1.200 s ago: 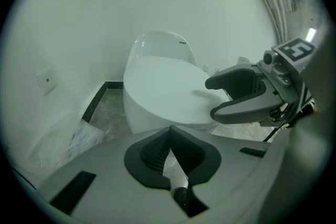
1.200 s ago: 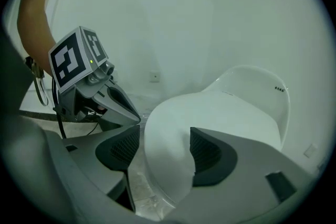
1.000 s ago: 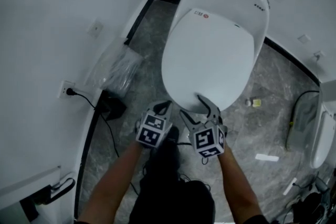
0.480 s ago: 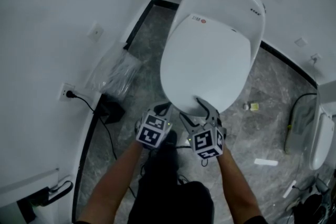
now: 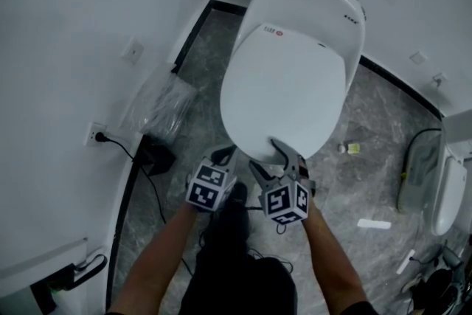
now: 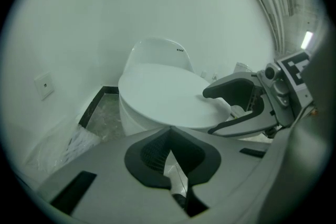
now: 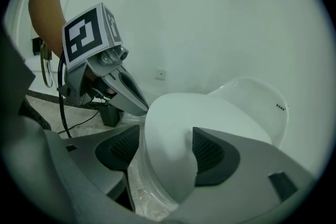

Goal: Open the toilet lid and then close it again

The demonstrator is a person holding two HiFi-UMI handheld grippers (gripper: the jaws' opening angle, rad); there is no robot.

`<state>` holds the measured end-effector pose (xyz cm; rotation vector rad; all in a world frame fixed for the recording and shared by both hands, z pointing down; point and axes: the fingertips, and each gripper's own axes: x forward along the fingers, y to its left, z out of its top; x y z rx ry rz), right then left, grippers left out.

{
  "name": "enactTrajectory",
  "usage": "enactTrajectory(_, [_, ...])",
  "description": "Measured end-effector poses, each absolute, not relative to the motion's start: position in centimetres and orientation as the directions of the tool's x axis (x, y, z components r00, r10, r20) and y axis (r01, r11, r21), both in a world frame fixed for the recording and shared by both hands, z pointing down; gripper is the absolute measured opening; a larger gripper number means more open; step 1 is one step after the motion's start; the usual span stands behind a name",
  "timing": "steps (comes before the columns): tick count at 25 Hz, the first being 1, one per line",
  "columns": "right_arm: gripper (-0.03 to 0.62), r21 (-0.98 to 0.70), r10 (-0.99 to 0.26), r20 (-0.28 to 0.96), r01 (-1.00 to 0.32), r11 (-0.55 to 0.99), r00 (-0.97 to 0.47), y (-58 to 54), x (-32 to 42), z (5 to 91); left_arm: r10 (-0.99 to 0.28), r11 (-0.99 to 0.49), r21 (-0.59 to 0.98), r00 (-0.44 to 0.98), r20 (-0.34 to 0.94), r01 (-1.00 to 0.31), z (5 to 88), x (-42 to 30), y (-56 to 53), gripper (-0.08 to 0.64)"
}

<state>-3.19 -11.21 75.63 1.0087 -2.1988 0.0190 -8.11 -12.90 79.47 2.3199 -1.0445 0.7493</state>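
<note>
A white toilet stands against the wall with its lid [image 5: 284, 96] lying flat and closed. My right gripper [image 5: 264, 155] is open at the lid's front edge, one jaw over the rim and the other below it. In the right gripper view the lid [image 7: 173, 128] fills the gap between the right gripper's [image 7: 167, 148] dark pads. My left gripper [image 5: 225, 151] is shut on nothing, just left of the right one and short of the bowl's front. The left gripper view shows the left gripper's [image 6: 169, 136] pads meeting, the lid [image 6: 163, 92] ahead and the right gripper [image 6: 210, 113] straddling its rim.
A clear plastic bag [image 5: 158, 101] lies on the grey marble floor left of the toilet. Near it are a wall socket [image 5: 96, 133] with a plug and a black adapter [image 5: 156, 153]. A small bottle [image 5: 348, 148] and another white fixture [image 5: 446, 192] are on the right.
Both grippers have crept slightly up and left in the head view, staying at the lid's front edge. The lid is still down.
</note>
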Motion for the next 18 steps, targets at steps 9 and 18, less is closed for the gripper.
enactTrajectory(9, [0.322,0.298,-0.639,0.649,-0.635,0.713,-0.413,-12.3,-2.4,72.6,-0.492,-0.600,0.234,0.583,0.647,-0.765,75.5,-7.8,-13.3,0.005])
enactTrajectory(18, [0.244,0.262,-0.605,0.677,-0.632,0.729,-0.418,-12.9,-2.7,68.0,-0.479,-0.625,0.243,0.610,0.632,-0.742,70.8,-7.5,-14.4,0.005])
